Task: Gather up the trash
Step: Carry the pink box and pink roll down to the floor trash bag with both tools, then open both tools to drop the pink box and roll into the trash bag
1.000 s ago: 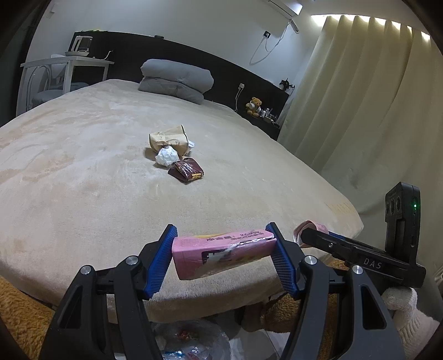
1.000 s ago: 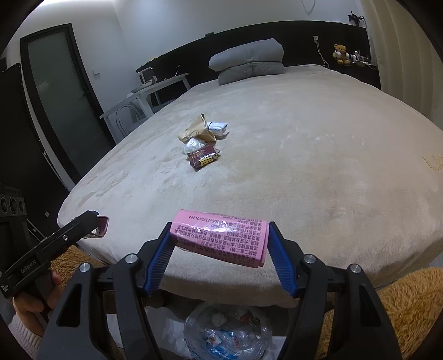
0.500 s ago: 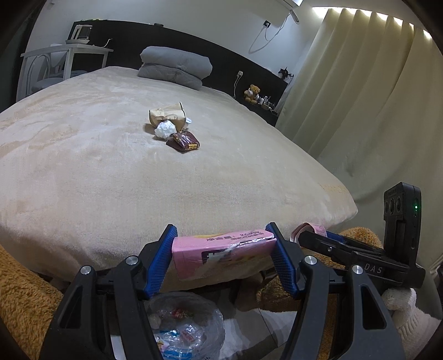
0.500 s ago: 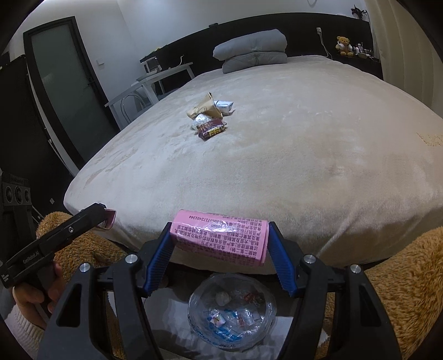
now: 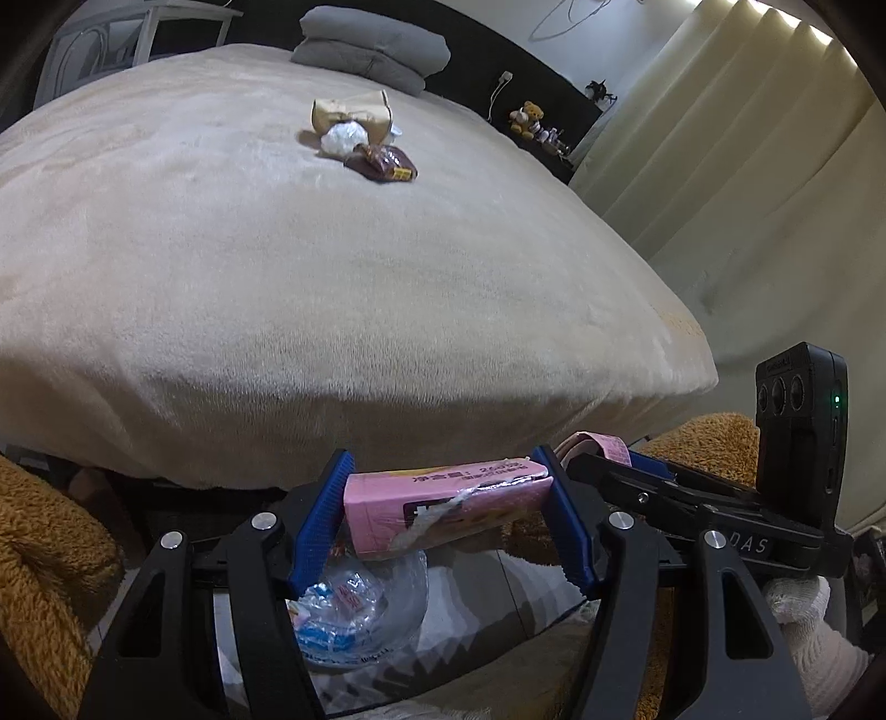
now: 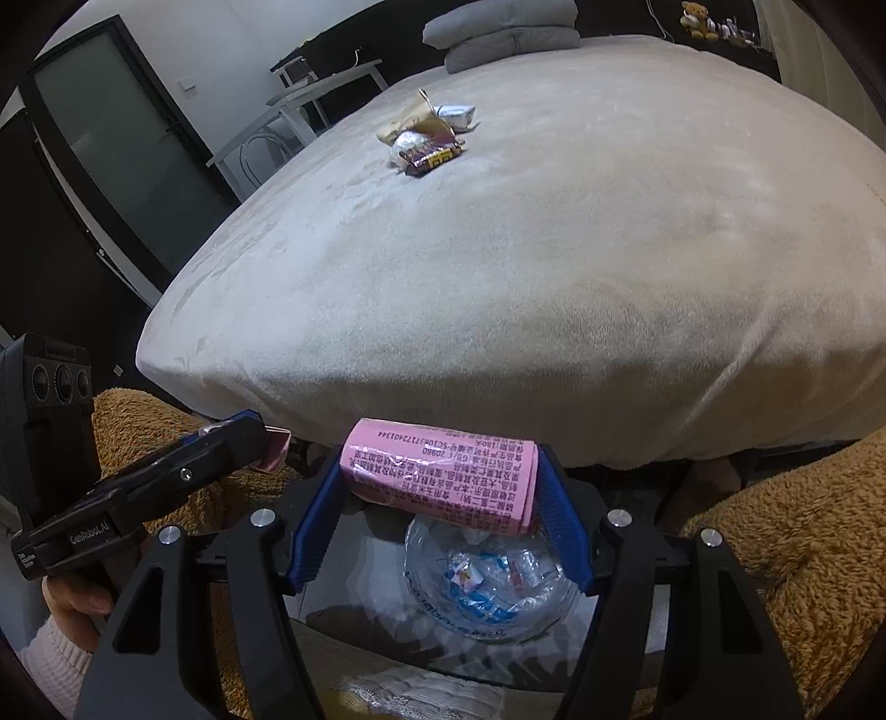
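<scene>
My left gripper (image 5: 443, 498) is shut on a pink carton (image 5: 437, 512) with a torn face, held crosswise just past the foot of the bed. My right gripper (image 6: 440, 482) is shut on a pink printed wrapper (image 6: 443, 479). Each gripper also shows from the side in the other wrist view, the right gripper (image 5: 595, 459) and the left gripper (image 6: 257, 440). Under both hangs an open clear plastic bag (image 6: 487, 587) (image 5: 360, 603) with scraps inside. Far up the bed lie a brown paper bag (image 5: 351, 113), a white crumpled wad (image 5: 343, 138) and a dark snack wrapper (image 5: 382, 160) (image 6: 432, 155).
The beige bed (image 5: 332, 288) fills the middle, with grey pillows (image 5: 371, 47) at its head. Brown fleece (image 6: 775, 543) flanks the bag on both sides. Curtains (image 5: 747, 166) hang to the right, and a white table (image 6: 310, 88) and a dark door (image 6: 127, 149) stand to the left.
Both grippers have sunk from the bed's top to below its front edge, tilting downward, each still holding its pink item. The clear bag has come fully into view beneath them.
</scene>
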The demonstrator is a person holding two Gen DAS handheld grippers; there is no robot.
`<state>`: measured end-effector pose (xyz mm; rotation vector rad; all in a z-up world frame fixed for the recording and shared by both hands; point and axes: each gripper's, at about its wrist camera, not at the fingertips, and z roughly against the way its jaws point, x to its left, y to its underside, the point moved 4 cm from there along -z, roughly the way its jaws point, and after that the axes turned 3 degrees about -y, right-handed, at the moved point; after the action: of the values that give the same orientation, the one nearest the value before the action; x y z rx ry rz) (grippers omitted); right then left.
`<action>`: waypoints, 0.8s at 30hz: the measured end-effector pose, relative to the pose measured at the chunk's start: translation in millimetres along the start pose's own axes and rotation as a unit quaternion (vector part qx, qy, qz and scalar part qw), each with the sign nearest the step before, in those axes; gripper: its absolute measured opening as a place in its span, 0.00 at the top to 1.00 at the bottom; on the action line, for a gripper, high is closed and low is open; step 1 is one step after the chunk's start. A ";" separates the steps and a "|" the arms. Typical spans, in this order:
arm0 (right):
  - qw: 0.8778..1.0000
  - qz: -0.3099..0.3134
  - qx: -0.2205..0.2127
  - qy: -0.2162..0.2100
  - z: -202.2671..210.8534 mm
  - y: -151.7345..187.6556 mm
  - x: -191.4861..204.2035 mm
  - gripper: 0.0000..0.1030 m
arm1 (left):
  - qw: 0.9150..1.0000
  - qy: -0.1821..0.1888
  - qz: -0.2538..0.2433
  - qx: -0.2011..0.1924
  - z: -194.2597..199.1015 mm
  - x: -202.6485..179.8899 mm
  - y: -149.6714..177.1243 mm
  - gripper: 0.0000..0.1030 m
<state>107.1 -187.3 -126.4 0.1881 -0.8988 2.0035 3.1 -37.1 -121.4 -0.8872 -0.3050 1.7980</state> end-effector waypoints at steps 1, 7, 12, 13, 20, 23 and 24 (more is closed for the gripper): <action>1.000 -0.007 0.008 -0.003 -3.5 0.6 -2.0 0.36 | 1.000 0.000 0.004 0.007 -3.0 1.3 0.6 0.37; 0.998 -0.039 0.054 0.002 -25.2 6.8 -13.1 0.36 | 0.997 -0.007 0.038 0.063 -26.0 14.8 11.8 0.37; 0.993 -0.070 0.092 0.009 -42.9 14.8 -26.2 0.36 | 0.991 -0.026 0.062 0.112 -45.8 26.9 21.8 0.37; 0.992 -0.077 0.099 0.007 -46.8 15.7 -27.4 0.36 | 0.990 -0.030 0.066 0.121 -49.2 28.8 23.7 0.37; 0.984 -0.111 0.140 0.007 -65.1 21.8 -38.0 0.36 | 0.982 -0.044 0.083 0.165 -67.8 37.8 34.6 0.37; 0.981 -0.121 0.153 0.010 -70.2 23.8 -39.7 0.36 | 0.977 -0.056 0.089 0.188 -77.1 41.0 40.1 0.37; 0.980 -0.123 0.157 0.012 -71.7 24.2 -41.1 0.36 | 0.975 -0.059 0.088 0.194 -78.7 41.4 41.5 0.37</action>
<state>126.6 -175.8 -209.5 0.4305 -0.5120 1.8996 21.7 -33.0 -217.5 -0.5448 0.0544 1.9896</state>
